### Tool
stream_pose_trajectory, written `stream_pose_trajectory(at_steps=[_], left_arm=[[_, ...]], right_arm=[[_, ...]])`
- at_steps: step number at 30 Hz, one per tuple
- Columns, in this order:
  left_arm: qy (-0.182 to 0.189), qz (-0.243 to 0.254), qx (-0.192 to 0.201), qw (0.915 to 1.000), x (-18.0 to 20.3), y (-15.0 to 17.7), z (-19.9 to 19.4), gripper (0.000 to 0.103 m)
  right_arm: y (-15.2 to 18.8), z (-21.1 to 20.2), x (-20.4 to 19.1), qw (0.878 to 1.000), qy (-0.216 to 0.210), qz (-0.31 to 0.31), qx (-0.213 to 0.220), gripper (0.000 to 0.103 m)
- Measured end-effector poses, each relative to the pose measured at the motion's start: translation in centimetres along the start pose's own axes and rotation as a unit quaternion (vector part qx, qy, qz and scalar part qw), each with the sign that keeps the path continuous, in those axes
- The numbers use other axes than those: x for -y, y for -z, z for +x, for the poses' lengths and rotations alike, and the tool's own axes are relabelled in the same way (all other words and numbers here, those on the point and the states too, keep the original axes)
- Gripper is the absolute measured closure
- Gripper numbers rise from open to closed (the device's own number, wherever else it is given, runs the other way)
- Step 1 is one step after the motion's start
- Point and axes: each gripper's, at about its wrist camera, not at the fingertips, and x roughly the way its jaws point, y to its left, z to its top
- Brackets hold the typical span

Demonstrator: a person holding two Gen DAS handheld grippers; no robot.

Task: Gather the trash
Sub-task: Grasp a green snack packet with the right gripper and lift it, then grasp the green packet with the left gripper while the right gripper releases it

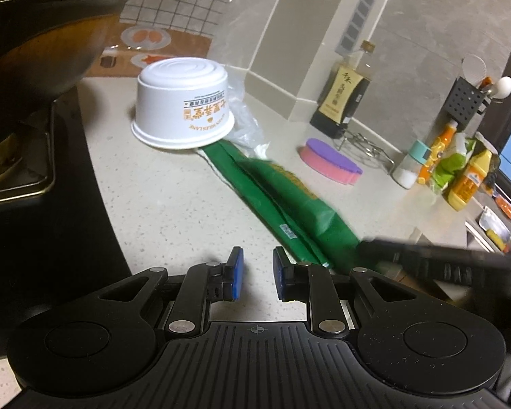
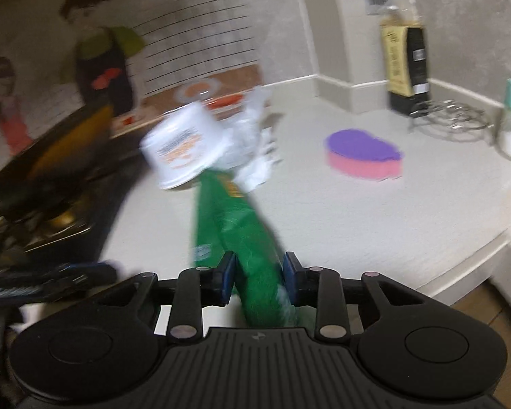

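A long green wrapper (image 1: 282,201) lies on the pale counter, its far end under an upturned white paper bowl (image 1: 182,104) with clear crumpled plastic (image 1: 243,122) behind it. My left gripper (image 1: 258,272) is open and empty, just left of the wrapper's near end. My right gripper (image 2: 259,277) is shut on the near end of the green wrapper (image 2: 235,221); it shows as a dark blur at the right of the left wrist view (image 1: 443,266). In the right wrist view the bowl (image 2: 184,153) and plastic (image 2: 252,150) are blurred.
A dark wok (image 1: 41,44) sits on the black stove (image 1: 34,204) at left. A pink and purple sponge (image 1: 330,160), a wire rack (image 1: 368,146), a sauce bottle (image 1: 345,92), a salt jar (image 1: 410,167) and condiment bottles (image 1: 466,177) stand at right. The counter edge (image 2: 477,259) drops off right.
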Motion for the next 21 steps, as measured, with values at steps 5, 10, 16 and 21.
stream_pose_trajectory(at_steps=[5, 10, 16, 21], left_arm=[[-0.004, 0.005, 0.0, 1.0, 0.2, -0.1, -0.2, 0.081], [-0.011, 0.008, 0.007, 0.9999, 0.5, -0.5, -0.4, 0.081], [-0.005, 0.091, 0.012, 0.9958, 4.7, -1.6, 0.6, 0.081], [-0.031, 0.184, -0.011, 0.9824, 9.0, -1.5, 4.8, 0.08]], right_arm=[[1.8, 0.1, -2.8, 0.997, -0.073, -0.016, -0.013, 0.072], [2.4, -0.7, -3.9, 0.995, -0.09, -0.029, 0.004, 0.059], [3.0, -2.7, -2.3, 0.993, 0.073, -0.033, 0.083, 0.038], [4.4, -1.9, -0.6, 0.976, 0.196, -0.033, 0.087, 0.036]])
